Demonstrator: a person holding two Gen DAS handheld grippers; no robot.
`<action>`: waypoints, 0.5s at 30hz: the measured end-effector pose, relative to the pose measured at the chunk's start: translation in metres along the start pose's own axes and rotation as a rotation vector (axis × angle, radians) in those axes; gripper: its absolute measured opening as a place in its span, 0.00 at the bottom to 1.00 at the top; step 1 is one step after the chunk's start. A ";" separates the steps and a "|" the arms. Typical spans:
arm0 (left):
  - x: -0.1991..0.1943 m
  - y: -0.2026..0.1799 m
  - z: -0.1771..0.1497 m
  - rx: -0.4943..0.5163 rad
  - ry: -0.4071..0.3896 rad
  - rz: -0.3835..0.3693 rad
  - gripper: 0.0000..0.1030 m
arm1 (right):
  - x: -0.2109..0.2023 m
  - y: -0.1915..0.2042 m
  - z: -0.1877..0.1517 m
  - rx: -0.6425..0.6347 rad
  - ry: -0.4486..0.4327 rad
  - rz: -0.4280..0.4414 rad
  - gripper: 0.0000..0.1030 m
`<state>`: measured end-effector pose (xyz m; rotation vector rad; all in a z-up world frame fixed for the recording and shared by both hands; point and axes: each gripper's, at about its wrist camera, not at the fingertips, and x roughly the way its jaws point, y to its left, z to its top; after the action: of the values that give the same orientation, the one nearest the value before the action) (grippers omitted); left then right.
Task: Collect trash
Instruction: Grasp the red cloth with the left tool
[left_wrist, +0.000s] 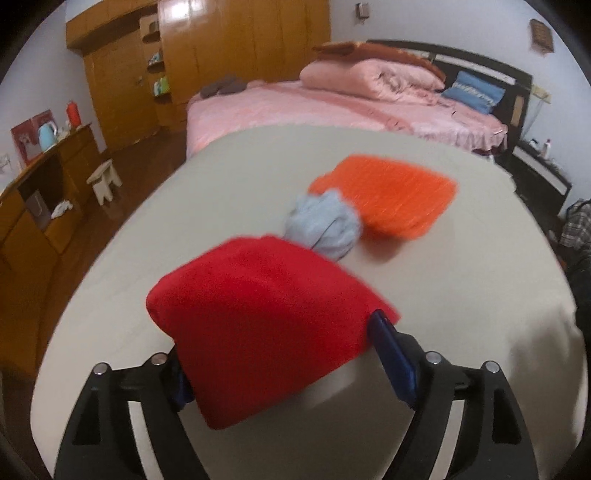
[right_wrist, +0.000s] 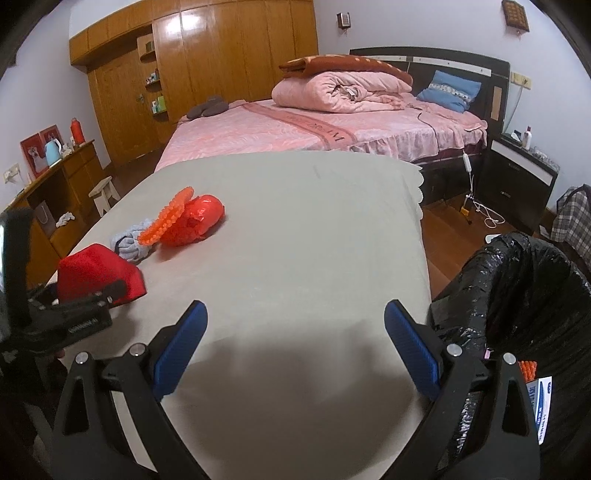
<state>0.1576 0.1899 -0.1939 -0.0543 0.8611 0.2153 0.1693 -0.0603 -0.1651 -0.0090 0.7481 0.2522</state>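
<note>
Left gripper: my left gripper (left_wrist: 280, 363) is pinching the red cloth (left_wrist: 258, 314); both blue pads press against its sides, and the cloth looks raised off the surface.
Right gripper: my right gripper (right_wrist: 295, 347) is spread wide with nothing between the blue pads (right_wrist: 412, 349), hovering over the near edge of the surface (right_wrist: 314, 229).
Red cloth: at the left near corner of the surface in the right wrist view, held by the black frame of my left gripper (right_wrist: 88, 301).
Blue rag: a crumpled light blue rag (left_wrist: 323, 225) lies just beyond the red cloth, touching the orange piece.
Orange piece: a knobbly orange mat (right_wrist: 166, 216) leans tilted against a shiny red crumpled wrapper (right_wrist: 195, 221), mid-left on the surface.
Trash bin: a bin lined with a black bag (right_wrist: 524, 295) stands just beside the surface's right edge; an orange knobbly bit and a white-blue packet show inside.
Behind: a pink bed (right_wrist: 295, 127) stands past the far edge.
</note>
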 end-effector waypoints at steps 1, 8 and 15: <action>0.003 0.004 0.000 -0.021 0.017 -0.008 0.78 | 0.000 0.000 0.000 -0.002 0.001 0.000 0.91; 0.010 0.019 0.003 -0.078 0.029 -0.049 0.73 | 0.005 0.006 -0.001 -0.011 0.011 0.008 0.91; 0.010 0.015 0.005 -0.047 0.017 -0.138 0.14 | 0.010 0.015 0.001 -0.019 0.017 0.018 0.91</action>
<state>0.1645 0.2069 -0.1976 -0.1590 0.8658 0.1062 0.1728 -0.0433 -0.1699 -0.0221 0.7627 0.2764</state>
